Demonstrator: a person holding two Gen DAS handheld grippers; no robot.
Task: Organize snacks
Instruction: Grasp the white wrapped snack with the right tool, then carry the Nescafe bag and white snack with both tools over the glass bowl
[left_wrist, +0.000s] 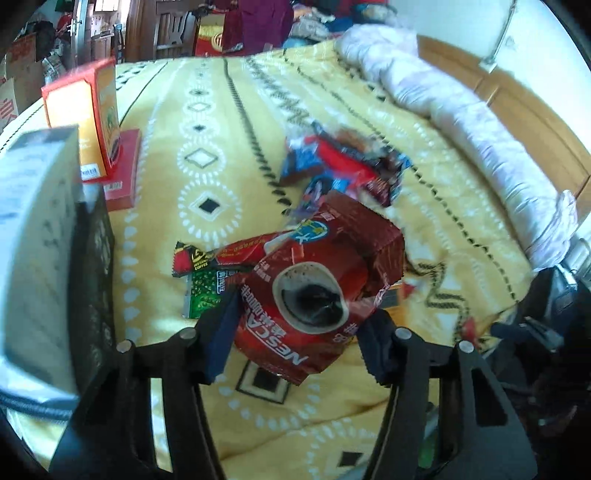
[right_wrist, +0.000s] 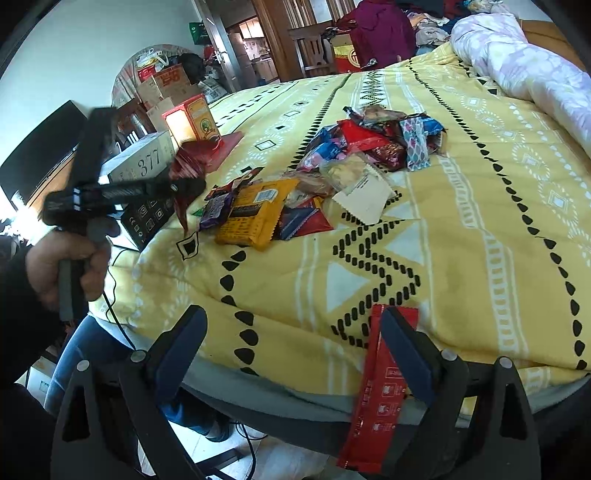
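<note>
Left gripper (left_wrist: 299, 321) is clamping the Nescafé packet (left_wrist: 314, 291) above the bed (left_wrist: 461, 236); right gripper (right_wrist: 295, 347) is gaping, red sachet (right_wrist: 380, 391) resting against one finger. Advise keeping firm pressure while carrying toward the boxes (left_wrist: 96, 118).

Red sachet (right_wrist: 376, 398) against right finger; snack pile (right_wrist: 332, 177) on yellow blanket (right_wrist: 461, 258)

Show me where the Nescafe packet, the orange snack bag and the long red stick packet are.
Nescafe packet (left_wrist: 314, 295): left wrist view, on the printed coffee cup.
Orange snack bag (right_wrist: 258, 214): right wrist view, on its middle.
Long red stick packet (right_wrist: 376, 398): right wrist view, on its printed lower half.
</note>
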